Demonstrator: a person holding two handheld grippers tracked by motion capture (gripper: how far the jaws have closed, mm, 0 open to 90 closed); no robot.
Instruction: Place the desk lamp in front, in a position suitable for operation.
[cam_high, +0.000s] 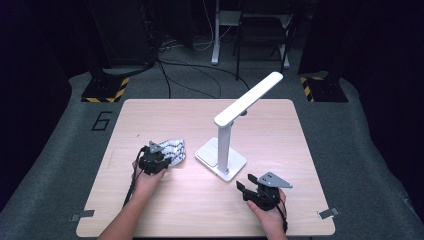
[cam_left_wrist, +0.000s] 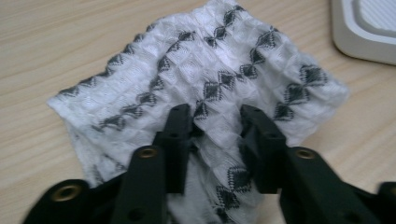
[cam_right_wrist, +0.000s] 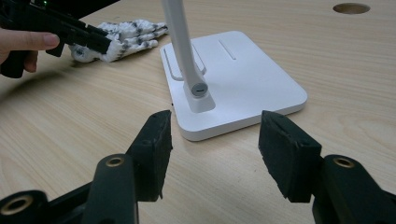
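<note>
A white cloth with a dark diamond pattern lies crumpled on the wooden table, left of a white desk lamp. My left gripper sits at the cloth's near edge. In the left gripper view its jaws press in on a bunched ridge of the cloth. My right gripper hovers near the table's front right, open and with nothing in it. In the right gripper view its jaws stand apart and face the lamp's base, with the cloth and the left gripper farther off.
The lamp's flat base stands mid-table and its long head slants up to the back right. A round hole is cut in the tabletop. Dark floor, cables and stands lie behind the table.
</note>
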